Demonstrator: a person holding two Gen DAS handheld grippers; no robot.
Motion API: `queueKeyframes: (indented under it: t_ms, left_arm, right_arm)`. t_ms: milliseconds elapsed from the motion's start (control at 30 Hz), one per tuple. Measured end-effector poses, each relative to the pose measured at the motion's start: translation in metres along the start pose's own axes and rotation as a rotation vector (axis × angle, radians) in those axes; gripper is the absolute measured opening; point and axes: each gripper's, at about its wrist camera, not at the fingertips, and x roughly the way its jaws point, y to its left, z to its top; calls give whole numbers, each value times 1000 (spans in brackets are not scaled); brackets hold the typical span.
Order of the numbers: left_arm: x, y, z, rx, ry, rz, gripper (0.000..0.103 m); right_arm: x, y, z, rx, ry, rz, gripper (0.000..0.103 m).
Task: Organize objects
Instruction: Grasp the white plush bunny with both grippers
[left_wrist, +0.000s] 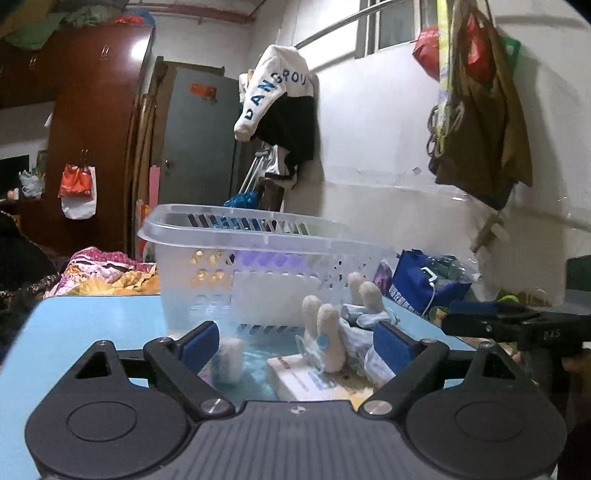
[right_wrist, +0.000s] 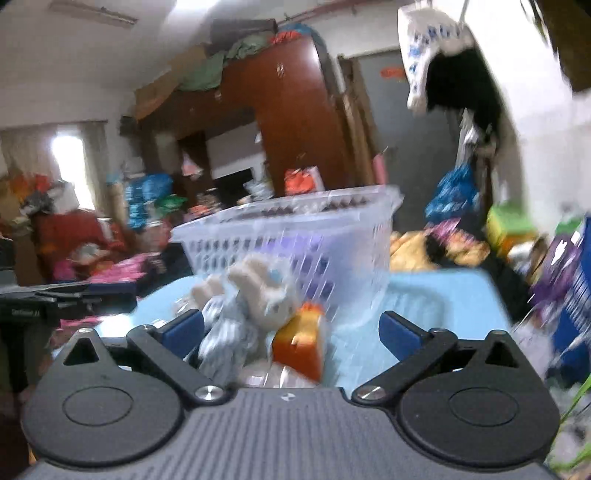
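A plush rabbit (left_wrist: 334, 332), pale with long ears and a blue-grey striped garment, is seen lying on a flat white box (left_wrist: 306, 380) on the light-blue surface (left_wrist: 92, 332), between the blue-padded fingers of the left tongs (left_wrist: 295, 343). The left tongs are held spread wide, with nothing gripped. A small white roll (left_wrist: 229, 360) is seen standing just inside their left finger. A clear perforated plastic basket (left_wrist: 240, 236) is set directly ahead of the left tongs, just beyond the rabbit, with a pale rectangular item showing through its wall.

In the blurred right wrist view, the right tongs (right_wrist: 291, 332) are likewise released and nothing is held. The rabbit (right_wrist: 255, 295) is shown just ahead of their left finger, touching an orange box (right_wrist: 301, 339) that lies between the fingers. The basket (right_wrist: 295, 229) is placed straight beyond both. The left tongs are caught at the far left edge of this view; the right tongs appear at the right edge of the left wrist view.
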Motion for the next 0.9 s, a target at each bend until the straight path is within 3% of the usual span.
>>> queueKeyframes:
  t_ms: [133, 367, 467, 567, 600, 700, 833, 900]
  left_arm:
    - [18, 2, -7, -63, 28, -30, 85]
    - [31, 1, -13, -86, 42, -22, 78]
    - [36, -2, -13, -86, 53, -23, 65]
    - [44, -3, -15, -99, 72, -35, 47]
    - [46, -4, -15, -104, 75, -44, 43]
    - [49, -11, -18, -85, 79, -40, 41]
    - [54, -18, -17, -75, 84, -34, 41]
    - [56, -18, -18, -78, 86, -34, 36]
  right_arm:
    - [24, 9, 8, -47, 39, 13, 92]
    - [46, 15, 4, -96, 76, 13, 72]
    - [43, 18, -4, -94, 90, 25, 51]
    - [40, 15, -4, -90, 85, 34, 42]
    - [39, 14, -4, -87, 85, 30, 40]
    - [38, 15, -3, -83, 91, 29, 38]
    - [41, 19, -1, -97, 94, 13, 44]
    - [45, 18, 0, -99, 102, 14, 44]
